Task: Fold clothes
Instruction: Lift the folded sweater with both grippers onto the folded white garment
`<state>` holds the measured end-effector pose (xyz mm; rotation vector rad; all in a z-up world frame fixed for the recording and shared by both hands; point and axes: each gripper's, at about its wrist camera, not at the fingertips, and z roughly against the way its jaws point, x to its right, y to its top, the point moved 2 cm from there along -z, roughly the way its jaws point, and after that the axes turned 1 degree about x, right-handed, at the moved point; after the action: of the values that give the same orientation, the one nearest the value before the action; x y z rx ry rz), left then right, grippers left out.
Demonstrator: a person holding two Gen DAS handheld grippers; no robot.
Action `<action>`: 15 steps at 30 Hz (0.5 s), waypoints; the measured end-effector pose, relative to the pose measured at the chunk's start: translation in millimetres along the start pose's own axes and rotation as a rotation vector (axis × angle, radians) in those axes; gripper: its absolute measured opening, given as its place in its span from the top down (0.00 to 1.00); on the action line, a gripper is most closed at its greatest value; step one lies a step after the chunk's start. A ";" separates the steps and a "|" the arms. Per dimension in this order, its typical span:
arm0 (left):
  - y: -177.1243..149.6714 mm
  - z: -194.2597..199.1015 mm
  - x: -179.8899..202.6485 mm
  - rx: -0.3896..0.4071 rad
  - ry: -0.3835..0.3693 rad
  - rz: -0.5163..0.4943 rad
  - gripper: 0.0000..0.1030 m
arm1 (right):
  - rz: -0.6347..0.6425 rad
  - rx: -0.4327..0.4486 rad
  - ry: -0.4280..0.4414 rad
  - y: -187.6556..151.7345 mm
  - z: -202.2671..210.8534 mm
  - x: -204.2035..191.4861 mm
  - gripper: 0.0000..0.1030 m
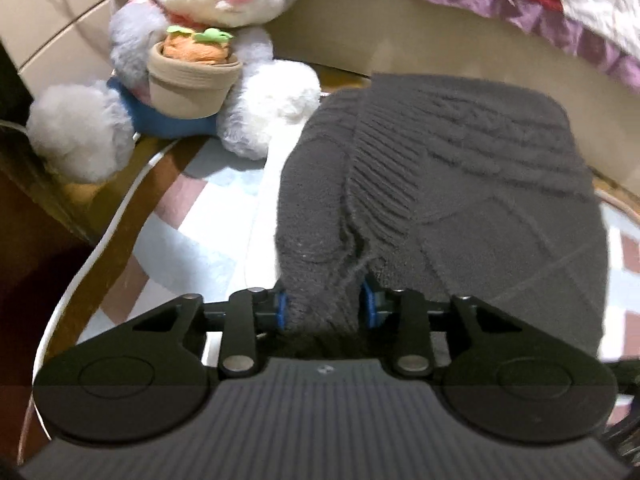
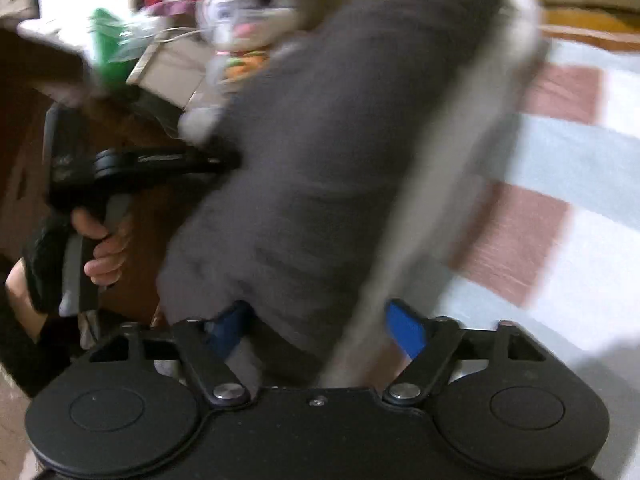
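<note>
A dark grey knitted sweater [image 1: 460, 184] lies folded on a checked bed cover [image 1: 192, 216]. My left gripper [image 1: 325, 310] is shut on a bunched edge of it at the near left corner, with both blue pads pressing the knit. In the right wrist view the sweater [image 2: 340, 140] is blurred and stretches away from my right gripper [image 2: 316, 328]. Its jaws stand wide, and cloth still lies between the blue pads [image 2: 404, 328] without being pinched. A person's hand [image 2: 104, 248] holds the left gripper's handle at the left side of that view.
A grey and white plush rabbit [image 1: 192, 60] holding a toy flowerpot sits at the back left, close to the sweater. A white cable [image 1: 120, 208] runs along the bed's left edge. A purple-edged quilt [image 1: 580, 0] lies at the back right. Boxes and a green bag [image 2: 108, 40] stand behind the rabbit.
</note>
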<state>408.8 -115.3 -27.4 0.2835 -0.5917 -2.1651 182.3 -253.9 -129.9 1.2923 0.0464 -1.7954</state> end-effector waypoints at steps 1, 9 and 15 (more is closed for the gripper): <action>6.4 7.7 -0.9 0.004 0.000 -0.004 0.71 | 0.014 -0.014 0.004 0.4 -0.6 -8.9 0.44; 9.6 10.1 10.1 0.083 0.376 -0.212 0.64 | -0.108 -0.016 0.129 10.3 2.6 -24.0 0.67; -43.8 33.7 41.8 0.329 0.411 -0.223 0.64 | 0.036 -0.085 0.012 -23.2 -11.2 -24.8 0.47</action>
<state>339.8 -114.8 -20.3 0.9864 -0.6988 -2.1222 176.3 -218.9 -126.0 1.2367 0.1044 -1.7363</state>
